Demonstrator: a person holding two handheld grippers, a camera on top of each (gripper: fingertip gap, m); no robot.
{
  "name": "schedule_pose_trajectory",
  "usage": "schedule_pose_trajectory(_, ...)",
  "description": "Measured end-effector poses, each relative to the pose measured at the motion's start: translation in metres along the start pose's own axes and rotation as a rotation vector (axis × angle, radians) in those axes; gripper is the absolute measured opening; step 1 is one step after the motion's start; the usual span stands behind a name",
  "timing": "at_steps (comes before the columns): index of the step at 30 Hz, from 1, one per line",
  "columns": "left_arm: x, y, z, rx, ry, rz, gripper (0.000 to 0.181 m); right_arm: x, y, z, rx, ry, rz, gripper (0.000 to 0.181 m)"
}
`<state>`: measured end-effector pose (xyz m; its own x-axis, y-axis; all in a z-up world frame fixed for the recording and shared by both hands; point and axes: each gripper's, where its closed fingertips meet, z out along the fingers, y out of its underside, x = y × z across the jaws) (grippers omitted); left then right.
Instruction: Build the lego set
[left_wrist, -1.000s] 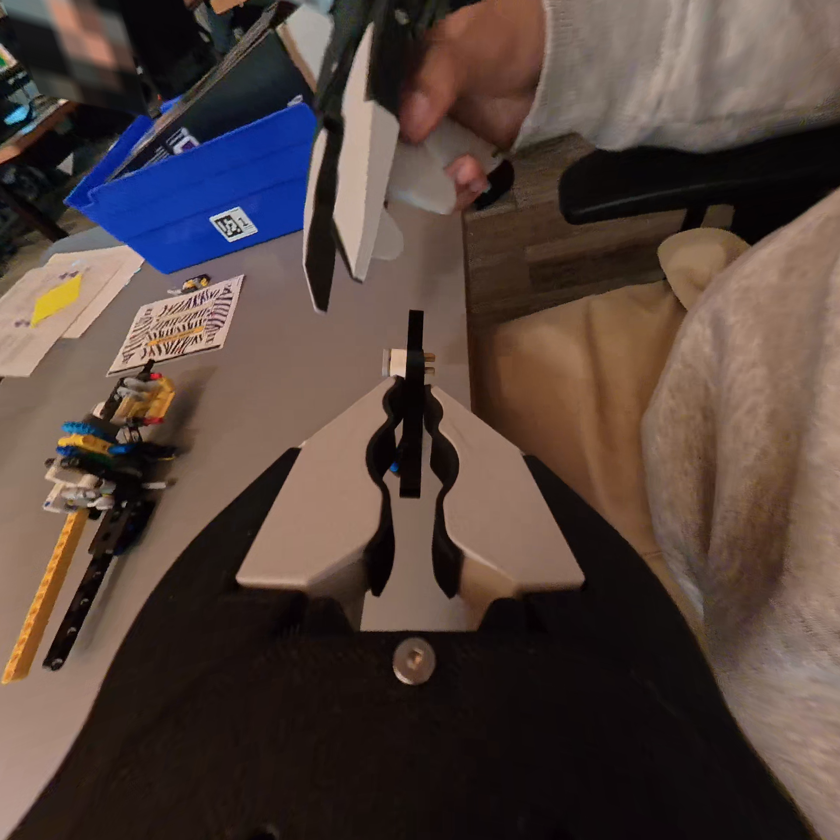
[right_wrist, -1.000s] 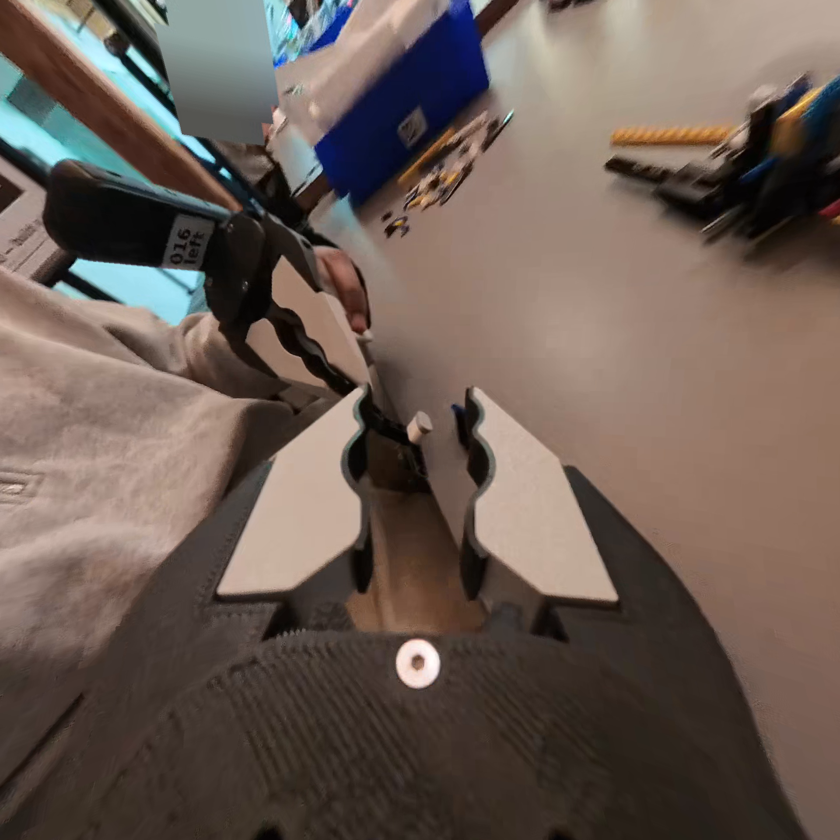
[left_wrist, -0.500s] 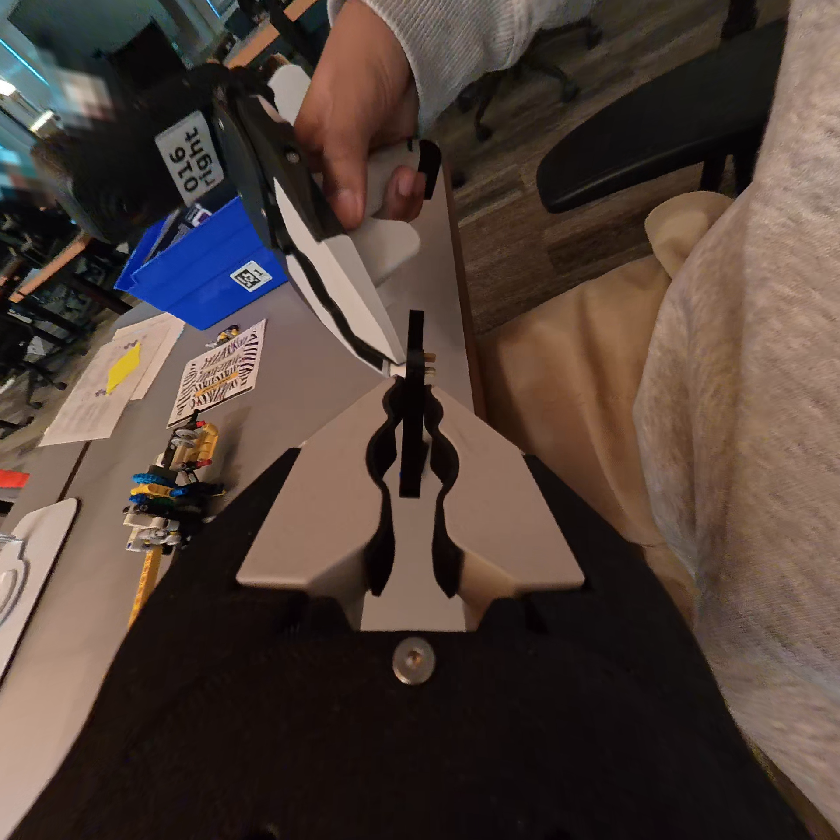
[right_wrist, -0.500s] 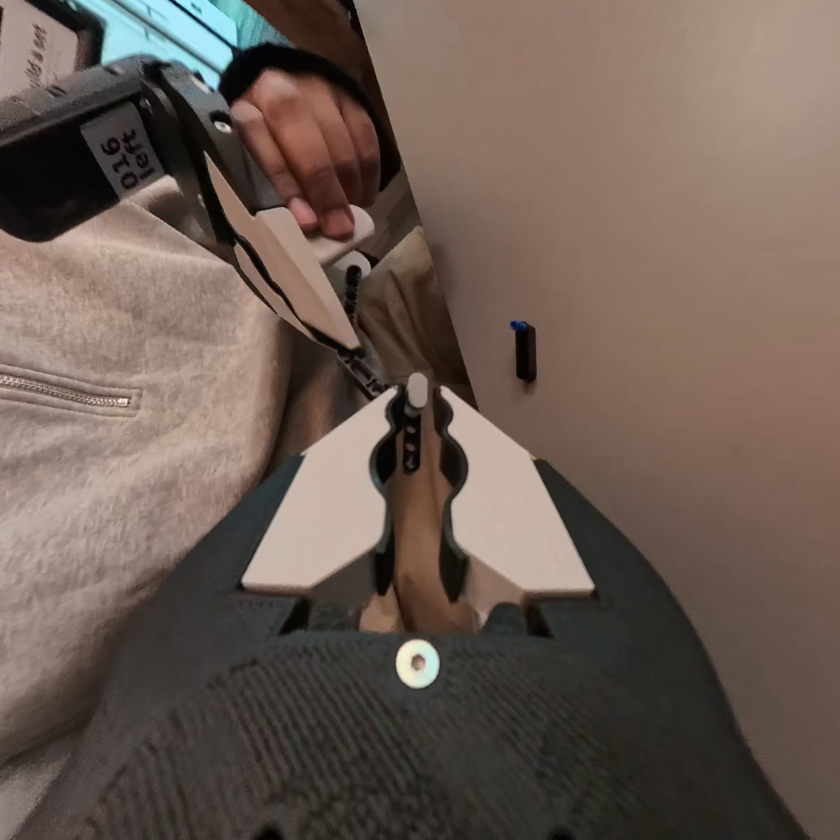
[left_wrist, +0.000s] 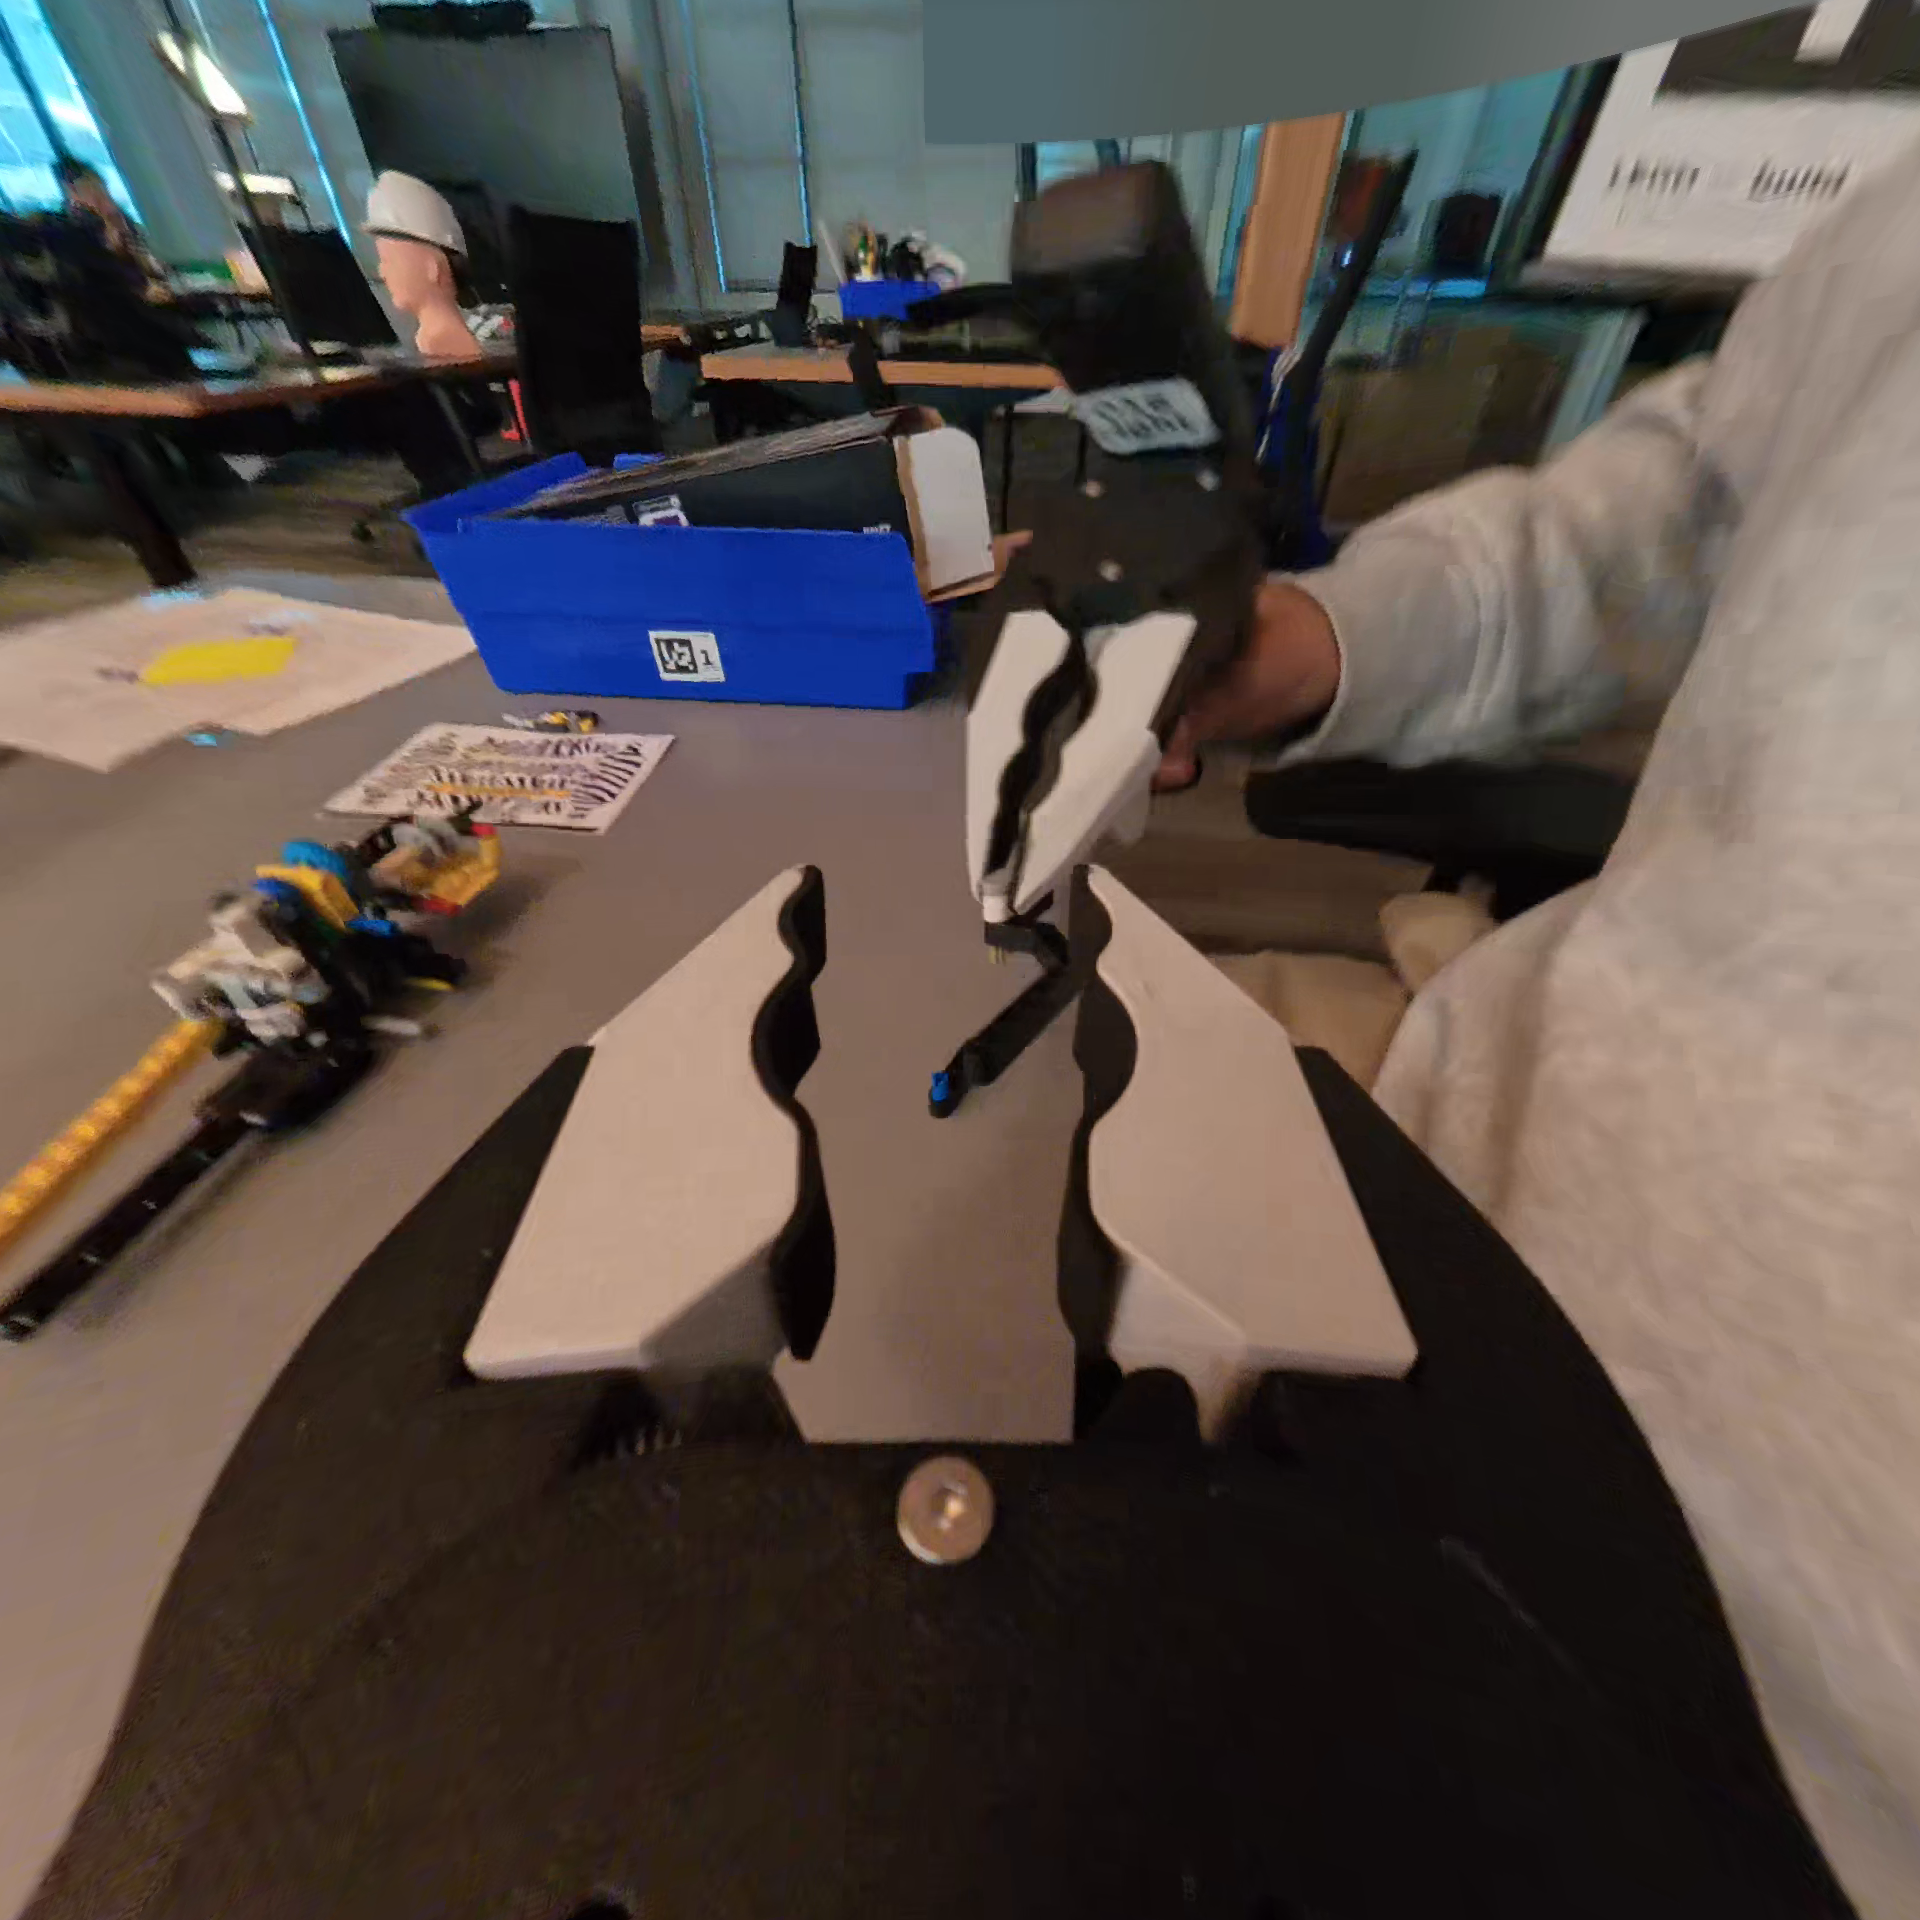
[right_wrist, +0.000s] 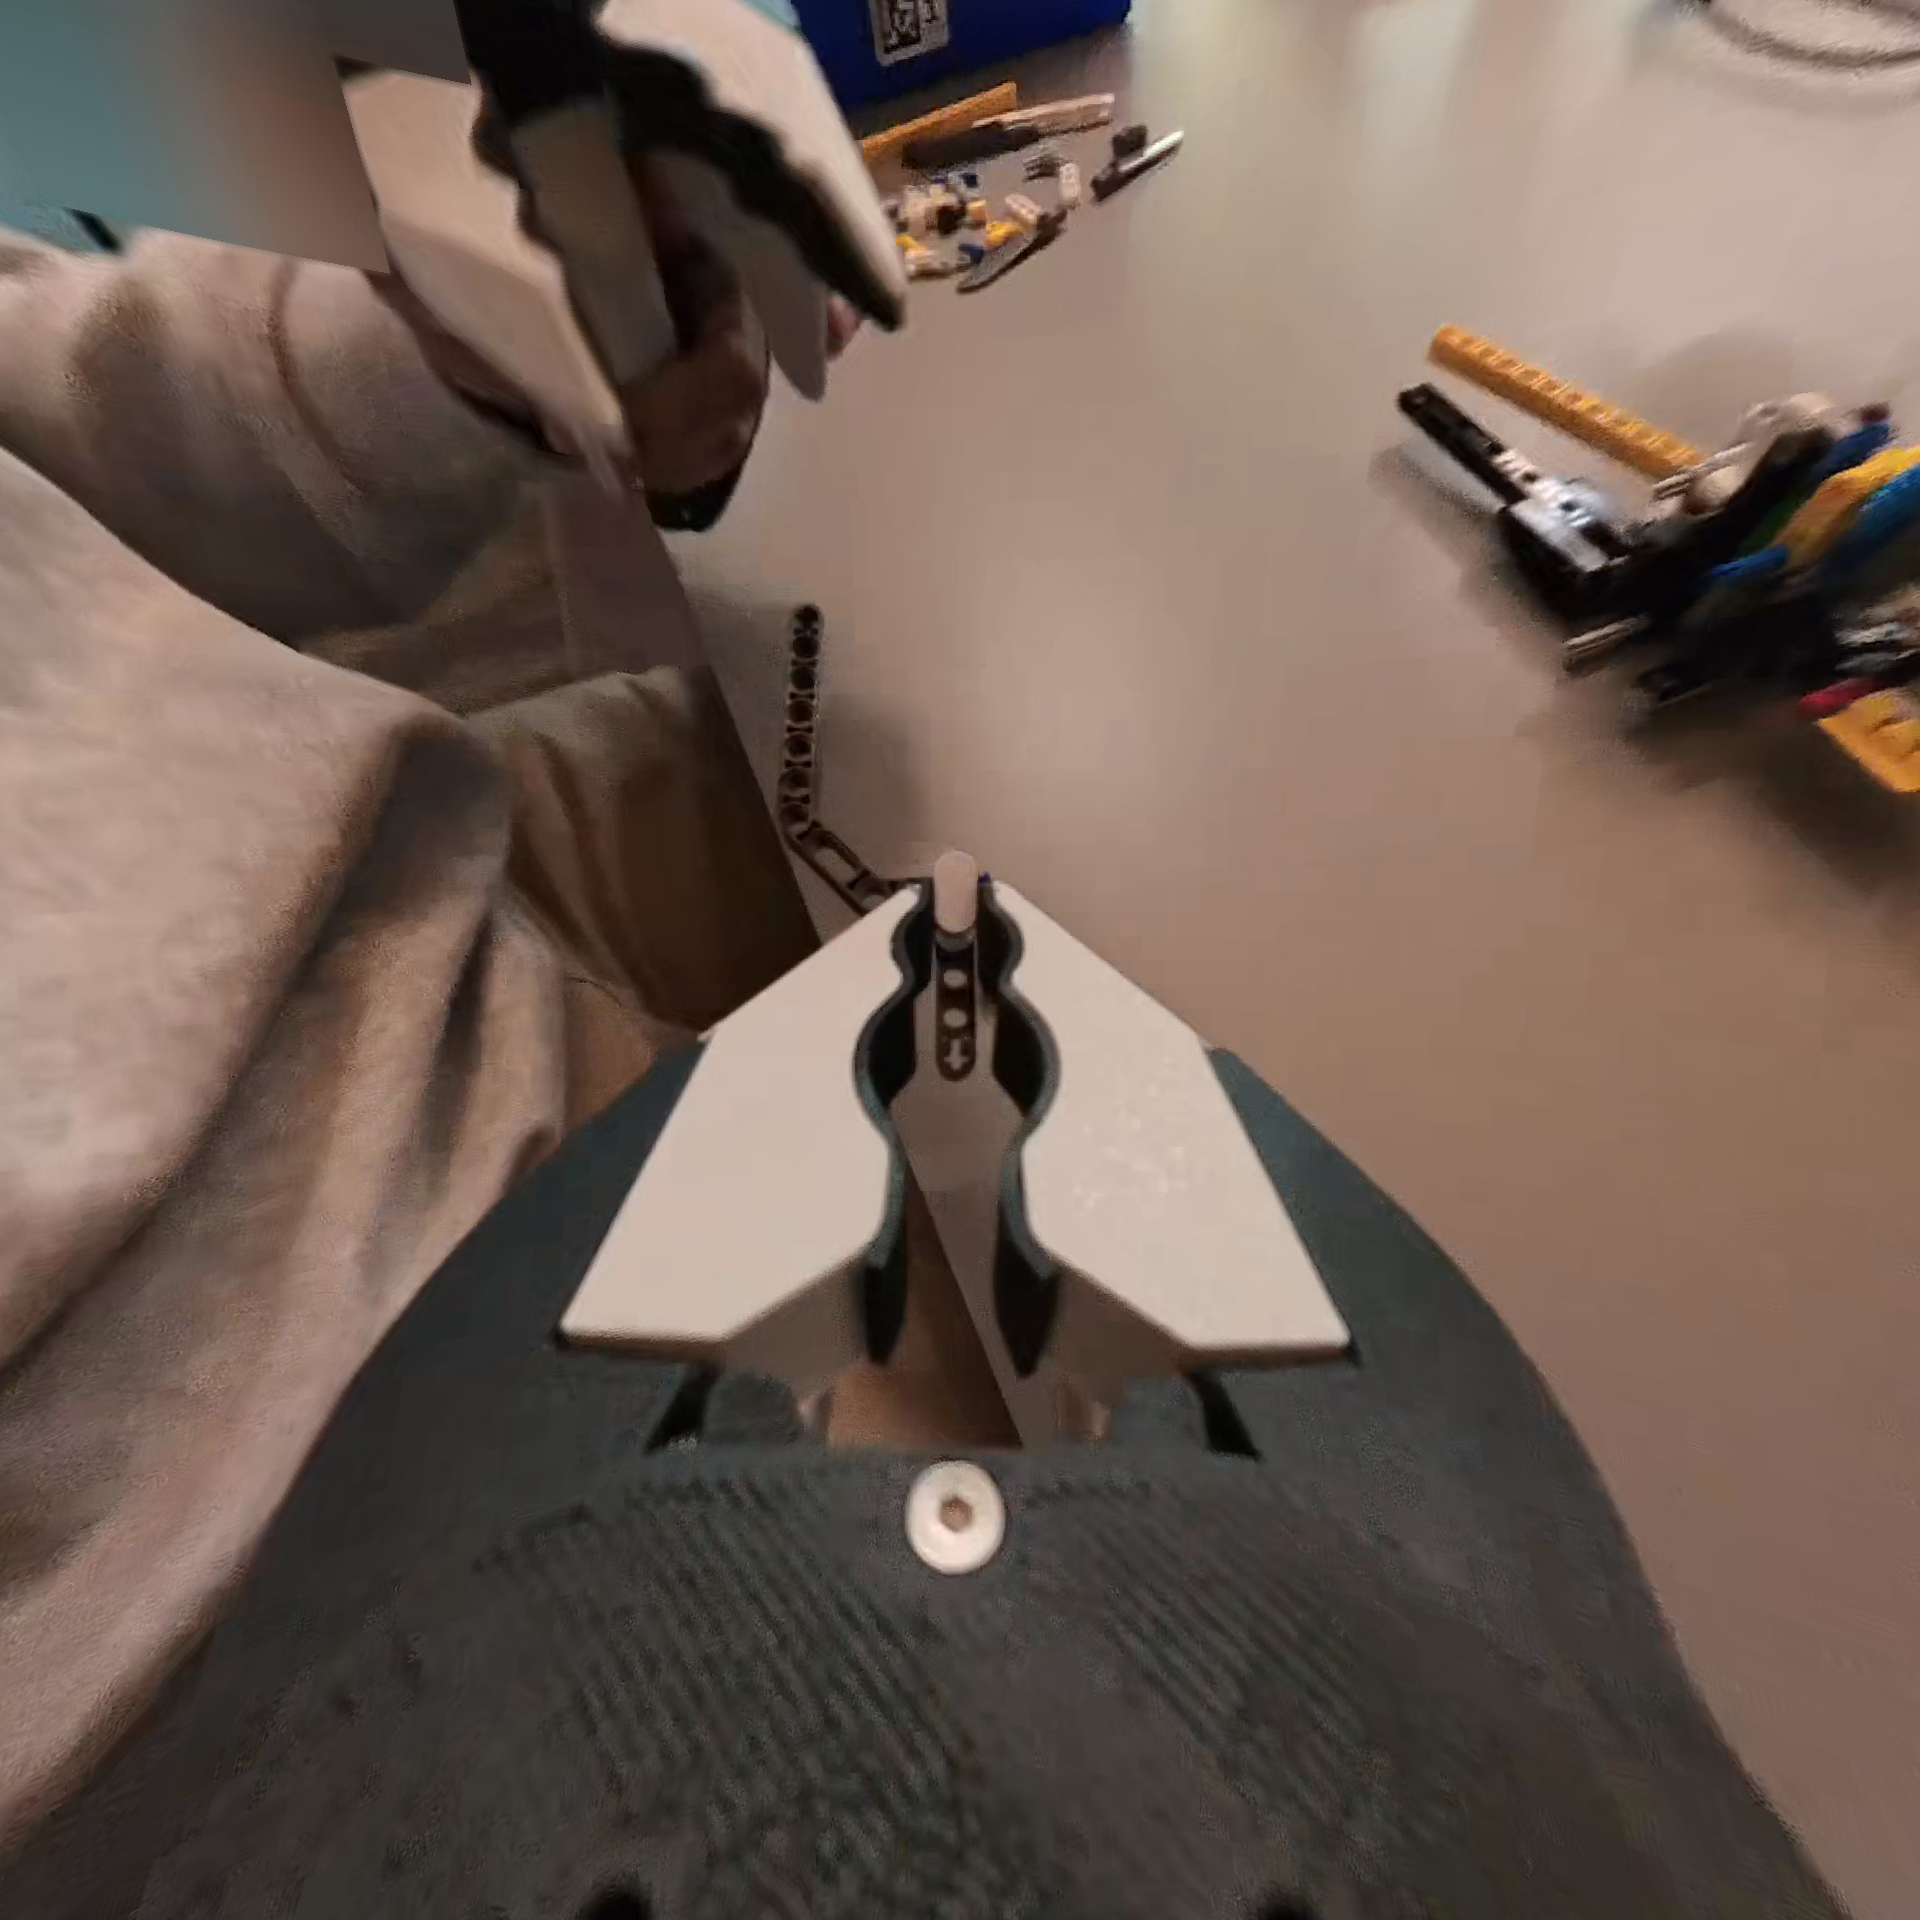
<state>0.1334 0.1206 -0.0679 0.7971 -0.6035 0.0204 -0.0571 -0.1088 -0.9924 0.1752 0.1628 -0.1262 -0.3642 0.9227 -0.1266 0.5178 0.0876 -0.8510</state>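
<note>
My left gripper is open and empty, its jaws spread wide above the grey table. My right gripper is shut on one end of a black bent Lego beam with a white pin at the fingertips. In the left wrist view the right gripper holds that beam hanging between my left fingers, a blue pin at its lower end. The partly built black, yellow and blue model lies to the left; it also shows in the right wrist view.
A blue bin holding a dark box stands at the back. A striped sticker sheet and instruction papers lie before it. Loose small parts lie near the bin. The table edge and the person's lap are close by.
My left gripper has opened and let go of the black beam. My right gripper closed on the beam's pin end and now holds it alone. Both views have swung.
</note>
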Motion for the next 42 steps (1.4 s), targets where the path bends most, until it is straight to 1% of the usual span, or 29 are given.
schedule_pose_trajectory(1,-0.003,0.002,-0.002,0.001,0.01,-0.047,0.047,-0.001,0.002,0.0,0.008,0.041,-0.034,0.006)
schedule_pose_trajectory(4,-0.01,0.017,0.001,-0.044,0.021,-0.137,0.046,0.002,0.004,0.001,0.04,0.157,-0.087,0.006)
schedule_pose_trajectory(5,-0.011,0.023,0.004,-0.068,0.021,-0.162,0.046,0.002,0.006,0.004,0.041,0.171,-0.089,0.006)
schedule_pose_trajectory(8,-0.012,0.039,0.012,-0.15,0.033,-0.232,0.049,-0.002,0.01,0.014,0.058,0.138,-0.076,0.006)
schedule_pose_trajectory(9,-0.012,0.044,0.014,-0.174,0.043,-0.254,0.053,-0.002,0.012,0.016,0.053,0.14,-0.084,0.006)
schedule_pose_trajectory(11,-0.013,0.052,0.017,-0.22,0.058,-0.303,0.055,0.001,0.013,0.018,0.043,0.14,-0.12,0.006)
schedule_pose_trajectory(16,-0.015,0.069,0.021,-0.288,0.083,-0.395,0.06,0.001,0.014,0.023,-0.021,0.083,-0.172,0.006)
schedule_pose_trajectory(19,-0.014,0.071,0.022,-0.295,0.097,-0.417,0.06,0.001,0.02,0.028,-0.075,0.056,-0.192,0.006)
schedule_pose_trajectory(22,-0.015,0.071,0.022,-0.295,0.101,-0.427,0.059,0.001,0.022,0.03,-0.096,0.052,-0.21,0.006)
schedule_pose_trajectory(29,-0.017,0.071,0.021,-0.284,0.106,-0.463,0.055,0.004,0.023,0.031,-0.096,0.055,-0.19,0.006)
schedule_pose_trajectory(42,-0.012,0.075,0.027,-0.324,0.106,-0.452,0.054,0.007,0.024,0.03,-0.105,0.037,-0.189,0.006)
